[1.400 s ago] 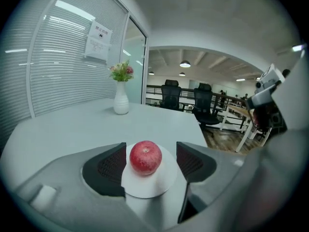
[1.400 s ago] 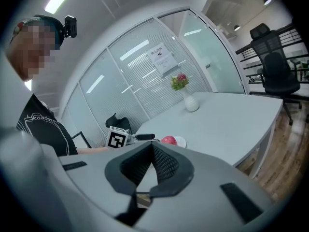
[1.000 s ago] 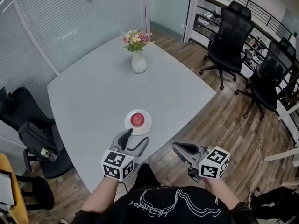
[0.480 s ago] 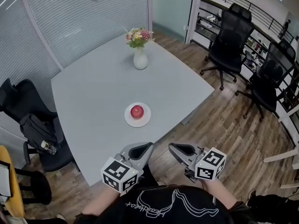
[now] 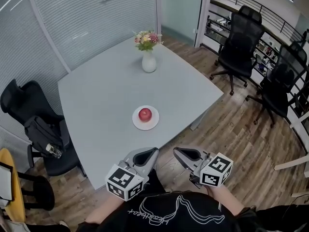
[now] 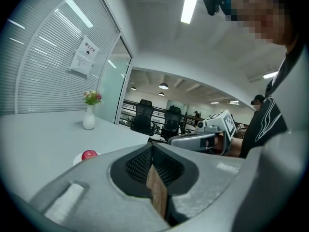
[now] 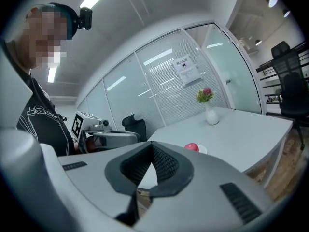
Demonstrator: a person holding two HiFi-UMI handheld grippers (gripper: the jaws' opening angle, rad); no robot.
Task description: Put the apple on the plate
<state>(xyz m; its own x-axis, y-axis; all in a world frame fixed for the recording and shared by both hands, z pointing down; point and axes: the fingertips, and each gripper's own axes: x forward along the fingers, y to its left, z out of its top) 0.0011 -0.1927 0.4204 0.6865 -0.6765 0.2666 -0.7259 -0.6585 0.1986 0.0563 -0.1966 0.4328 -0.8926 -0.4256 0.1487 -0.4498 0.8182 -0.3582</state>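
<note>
L gripper (image 5: 145, 154) back from plate (image 5: 136, 122), shut, empty, apple (image 5: 145, 114) on it

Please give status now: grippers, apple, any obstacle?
Left gripper shut, empty. Right gripper shut, empty. Apple sits on plate. Nothing blocks it; vase far behind.

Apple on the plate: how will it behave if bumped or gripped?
The apple is round and sits on a shallow plate, so a bump would probably roll it off onto the table. Its skin looks smooth, so it may slip in a light grip. It looks firm, likely rigid rather than squashy.
</note>
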